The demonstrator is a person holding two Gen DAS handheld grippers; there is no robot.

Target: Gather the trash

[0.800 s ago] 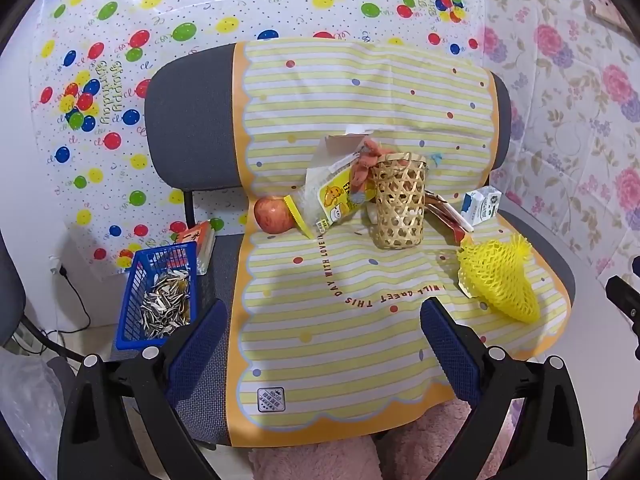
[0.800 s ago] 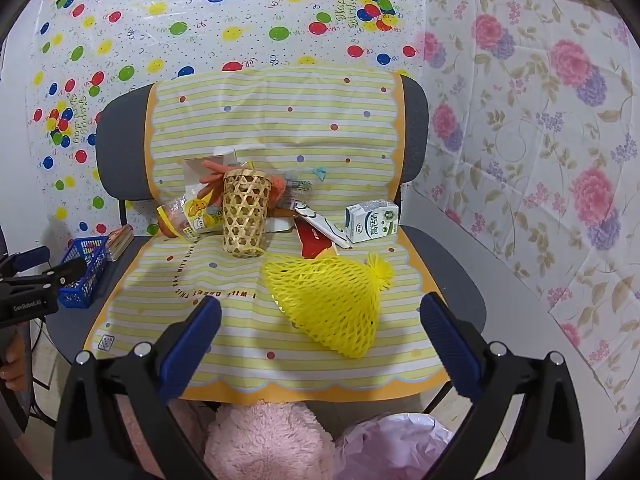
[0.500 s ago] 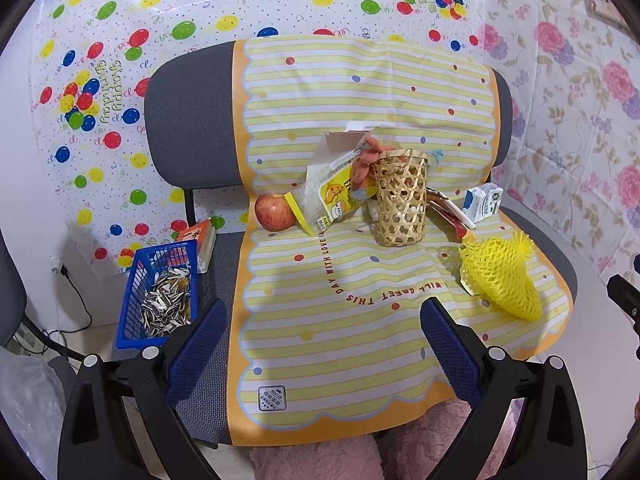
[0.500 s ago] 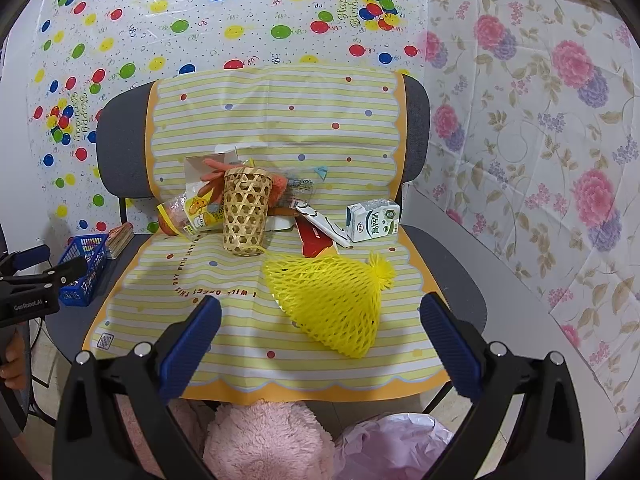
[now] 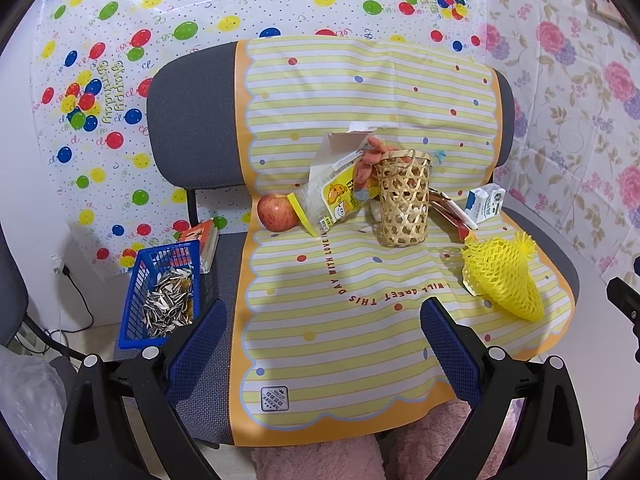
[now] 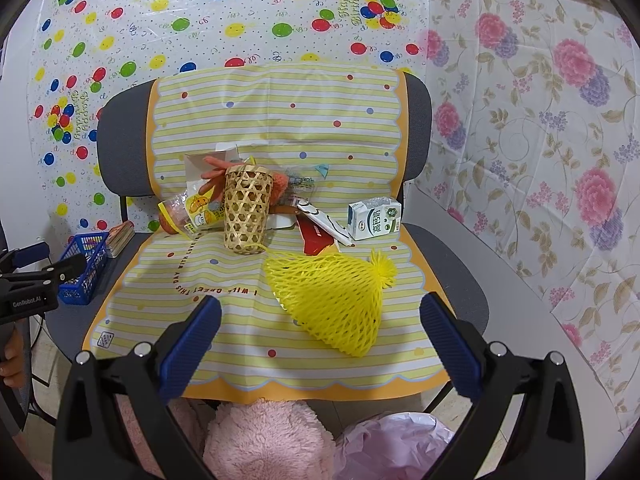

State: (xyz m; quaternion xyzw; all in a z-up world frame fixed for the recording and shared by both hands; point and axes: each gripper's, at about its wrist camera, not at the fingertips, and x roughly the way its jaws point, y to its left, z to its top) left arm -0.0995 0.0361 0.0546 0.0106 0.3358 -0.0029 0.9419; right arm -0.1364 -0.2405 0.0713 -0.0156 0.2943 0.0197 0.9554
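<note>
On a grey chair draped with a yellow striped mat [image 5: 344,320] [image 6: 224,312] lies litter: a yellow foam net [image 5: 502,280] [image 6: 332,300], a small milk carton [image 5: 485,202] [image 6: 374,220], a clear snack wrapper [image 5: 334,196] [image 6: 196,210], and red-and-white packets [image 6: 320,230]. A woven bamboo basket [image 5: 405,198] [image 6: 246,210] stands upright among them, and a red apple [image 5: 277,213] sits at the left. My left gripper [image 5: 322,320] hovers open over the mat's near half, holding nothing. Just in front of the net, my right gripper [image 6: 320,316] is open and empty too.
A blue crate of seed shells [image 5: 166,292] [image 6: 84,264] sits on the chair's left edge beside a small book [image 5: 202,238]. A pink plastic bag [image 6: 392,448] and pink fluffy fabric [image 6: 264,440] lie below the chair front. Balloon and floral sheets cover the walls.
Both views have shifted only slightly; the chair and its objects sit a little higher in the left wrist view. Nothing was taken hold of or moved.
</note>
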